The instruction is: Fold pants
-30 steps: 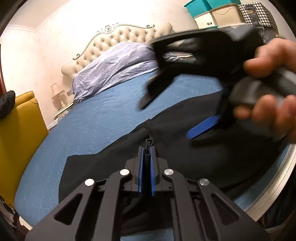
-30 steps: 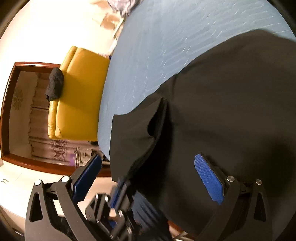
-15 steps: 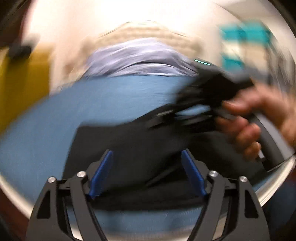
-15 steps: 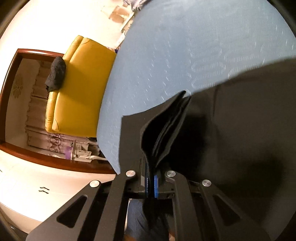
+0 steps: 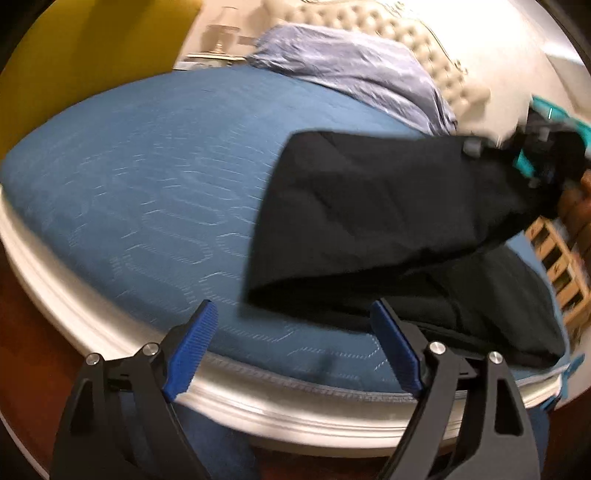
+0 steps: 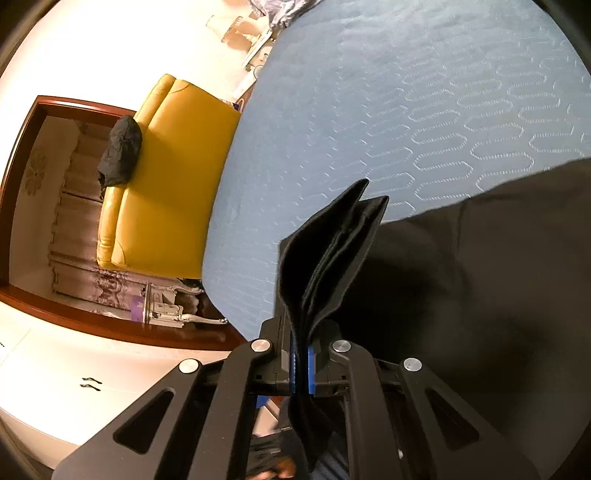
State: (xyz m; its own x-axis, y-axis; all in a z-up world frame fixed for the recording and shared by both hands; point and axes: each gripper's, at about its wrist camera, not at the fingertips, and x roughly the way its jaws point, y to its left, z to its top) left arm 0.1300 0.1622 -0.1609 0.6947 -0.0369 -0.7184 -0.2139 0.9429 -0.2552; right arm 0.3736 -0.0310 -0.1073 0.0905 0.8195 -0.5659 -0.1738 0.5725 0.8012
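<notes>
Black pants [image 5: 369, 221] lie on the blue mattress [image 5: 147, 184] near its front edge. In the left wrist view their right part is lifted off the bed toward my blurred right gripper [image 5: 546, 162]. In the right wrist view my right gripper [image 6: 303, 365] is shut on a bunched, doubled edge of the pants [image 6: 332, 258], and the rest of the cloth spreads to the right. My left gripper [image 5: 293, 347] hangs over the bed's edge just in front of the pants' lower left corner. Its jaws are opening, with nothing between the blue pads [image 5: 192, 350].
The bed's white rim [image 5: 258, 402] runs under my left gripper. A lilac duvet [image 5: 351, 70] and a tufted headboard [image 5: 406, 29] lie at the far end. A yellow sofa [image 6: 166, 166] with a dark cloth [image 6: 120, 147] stands beside the bed. Boxes [image 5: 557, 266] show at the right.
My left gripper let go of the pants, opened, rolled and swung left along the bed's edge. My right gripper shut on the pants' edge and raised it.
</notes>
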